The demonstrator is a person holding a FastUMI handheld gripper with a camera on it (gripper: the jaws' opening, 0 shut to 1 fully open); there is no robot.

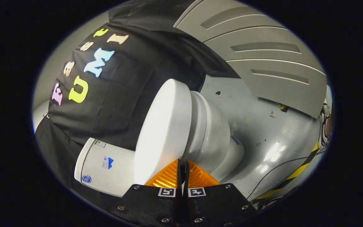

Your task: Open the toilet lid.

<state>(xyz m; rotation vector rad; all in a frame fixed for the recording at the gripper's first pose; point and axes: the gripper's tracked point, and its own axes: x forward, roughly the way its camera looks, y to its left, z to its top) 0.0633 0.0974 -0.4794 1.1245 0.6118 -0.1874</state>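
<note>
Gripper [182, 162] fingers are pinched together with nothing between them, tips right at the edge of the toilet lid [164, 132]. Lid's down on the bowl [214, 138], tank [106, 165] beside it.

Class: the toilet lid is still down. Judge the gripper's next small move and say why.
Probably ease the fingertips into the seam under the lid and pry: the gripper, fingers together, sits at the lid's front edge, and the lid still lies shut on the bowl.

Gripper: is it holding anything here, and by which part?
Nothing is visibly held. The gripper has its fingers closed together at the toilet lid's front edge.
</note>
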